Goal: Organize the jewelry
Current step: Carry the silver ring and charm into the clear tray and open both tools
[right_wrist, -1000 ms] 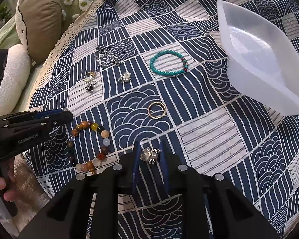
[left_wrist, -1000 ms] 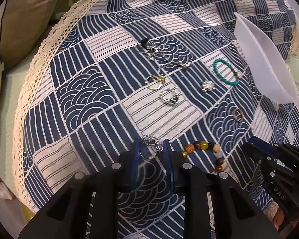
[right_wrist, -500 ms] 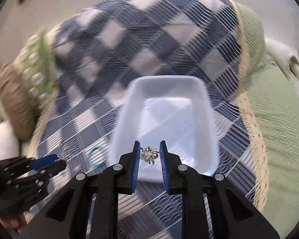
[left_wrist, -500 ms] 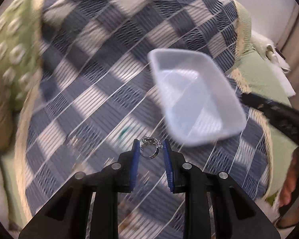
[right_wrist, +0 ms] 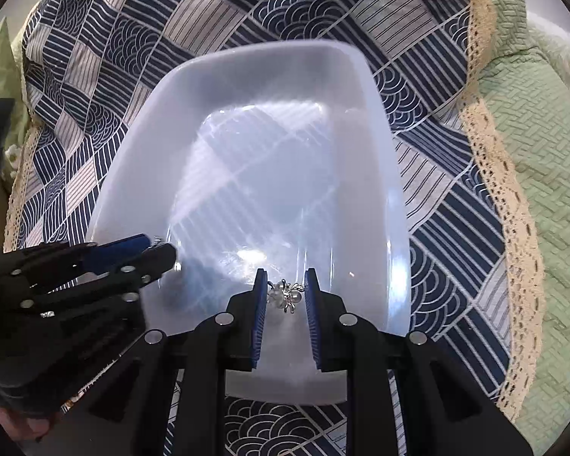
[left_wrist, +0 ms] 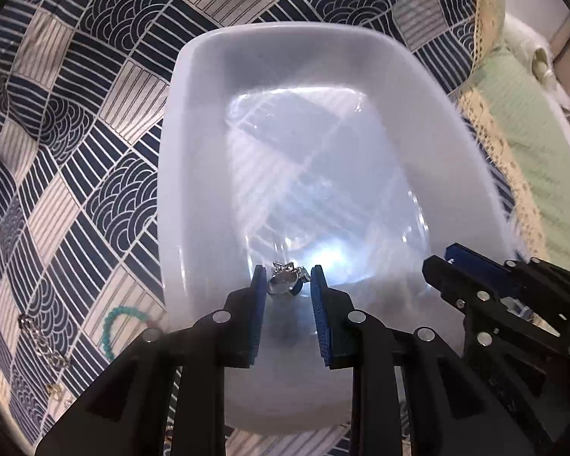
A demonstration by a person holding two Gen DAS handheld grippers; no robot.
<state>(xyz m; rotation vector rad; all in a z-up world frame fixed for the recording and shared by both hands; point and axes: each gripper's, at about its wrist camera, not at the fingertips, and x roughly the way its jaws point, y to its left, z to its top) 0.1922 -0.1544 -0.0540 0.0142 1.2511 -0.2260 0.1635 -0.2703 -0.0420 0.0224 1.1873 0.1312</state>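
A translucent white tray [left_wrist: 178,174] [right_wrist: 361,87] lies on the blue patterned cloth, with nothing lying inside it. My left gripper [left_wrist: 288,283] hangs over its near end, shut on a silver ring [left_wrist: 283,279] between the blue pads. My right gripper [right_wrist: 284,296] is also over the tray's near end, shut on a small silver flower-shaped piece with pearls [right_wrist: 287,296]. In the left wrist view the right gripper [left_wrist: 456,266] shows at the lower right. In the right wrist view the left gripper [right_wrist: 155,252] shows at the left.
A turquoise bead bracelet [left_wrist: 112,323] and a silver chain [left_wrist: 41,342] lie on the cloth [left_wrist: 76,152] left of the tray. Lace trim [right_wrist: 490,190] edges the cloth; a green quilted cover [right_wrist: 543,152] lies beyond it on the right.
Both grippers have carried their pieces from the jewelry spread on the cloth to above the white tray. The tray now fills both views; each grip has stayed the same.
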